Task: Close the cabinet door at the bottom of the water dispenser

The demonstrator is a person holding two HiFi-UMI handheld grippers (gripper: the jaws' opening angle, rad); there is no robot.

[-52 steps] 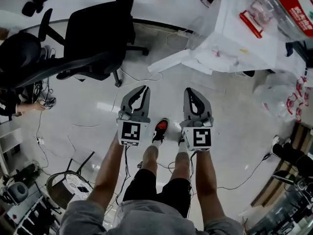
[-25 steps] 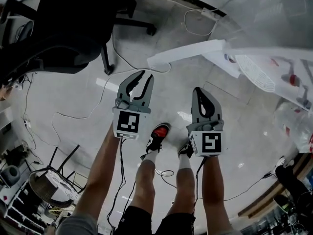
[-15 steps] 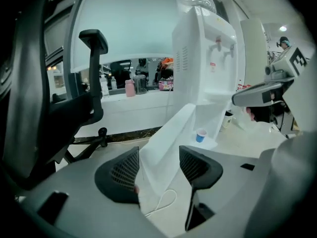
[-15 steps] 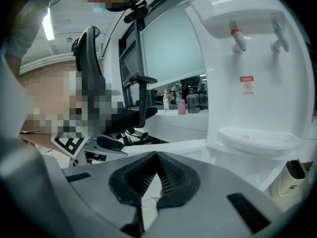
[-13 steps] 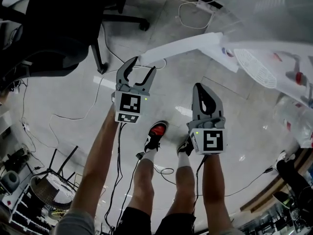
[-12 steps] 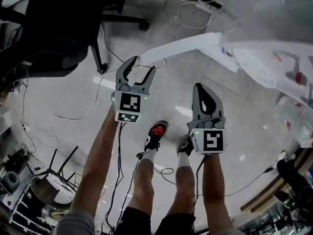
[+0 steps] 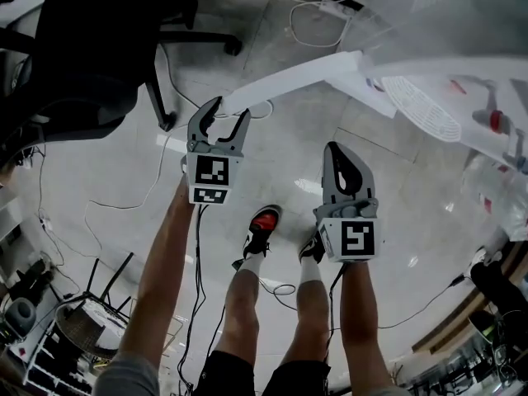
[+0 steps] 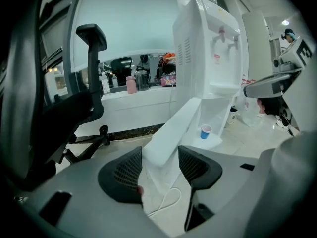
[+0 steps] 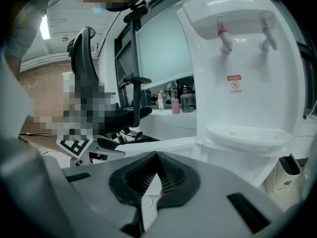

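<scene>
Left gripper (image 7: 230, 110) just opened wide; right gripper (image 7: 336, 149) closed.

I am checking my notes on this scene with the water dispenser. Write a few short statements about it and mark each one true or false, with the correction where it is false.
1. The cabinet door at the bottom of the water dispenser stands open. True.
2. The left tongs are shut. False: their jaws have just been opening and stand apart, with the end of the door between them and not pressed.
3. The right tongs are shut with nothing between them. True.
4. The small cup beyond the open door is red. False: it is blue.
</scene>
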